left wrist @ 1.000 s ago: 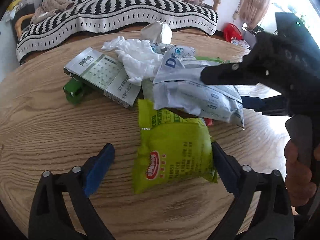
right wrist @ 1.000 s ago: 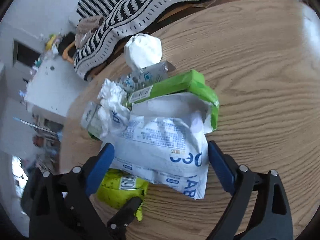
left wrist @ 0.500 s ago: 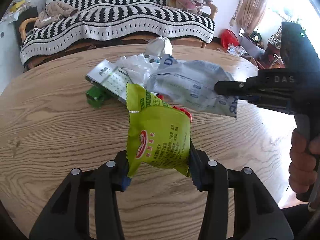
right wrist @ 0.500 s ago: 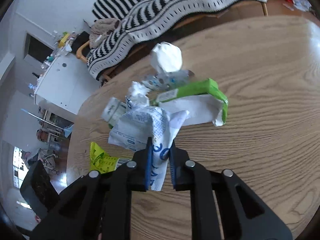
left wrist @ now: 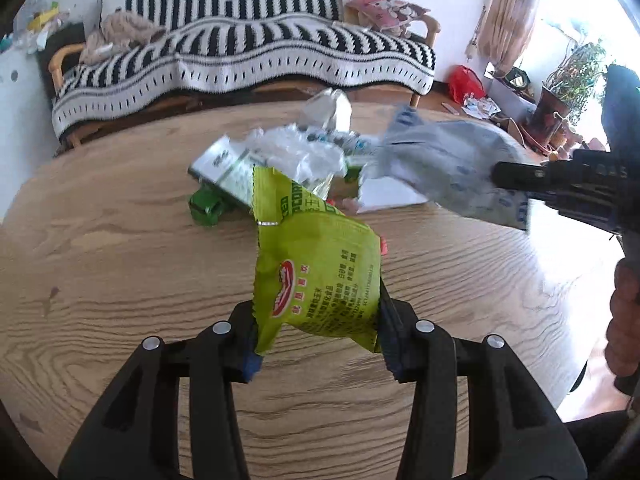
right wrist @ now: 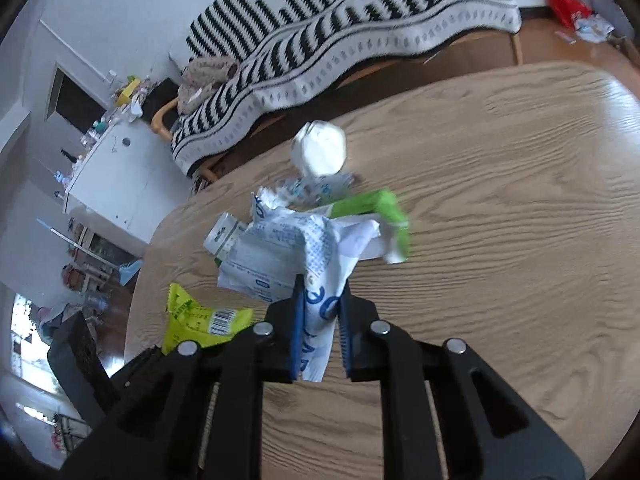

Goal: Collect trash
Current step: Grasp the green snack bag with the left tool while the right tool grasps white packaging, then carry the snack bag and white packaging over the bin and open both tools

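Note:
My left gripper (left wrist: 318, 332) is shut on a yellow-green snack bag (left wrist: 316, 264), held clear above the wooden table (left wrist: 120, 272). My right gripper (right wrist: 320, 320) is shut on a crumpled white-and-blue wrapper (right wrist: 288, 256), also lifted off the table. In the left wrist view that wrapper (left wrist: 448, 164) hangs from the right gripper (left wrist: 508, 176) at the right. The snack bag (right wrist: 200, 316) shows at the lower left of the right wrist view. Left on the table are a green box (right wrist: 372, 208), a crumpled white paper ball (right wrist: 320, 152), a grey-white carton (left wrist: 224, 168) and tissue (left wrist: 296, 152).
A sofa with a black-and-white striped throw (left wrist: 240, 52) stands behind the table. A white cabinet (right wrist: 116, 176) is at the left in the right wrist view. A red bag (left wrist: 464, 80) and plants (left wrist: 572, 76) sit on the floor to the right. A person's hand (left wrist: 624, 316) holds the right gripper.
Both grippers closed from wide open, the left on the snack bag and the right on the white-and-blue wrapper. Both then lifted their trash off the table.

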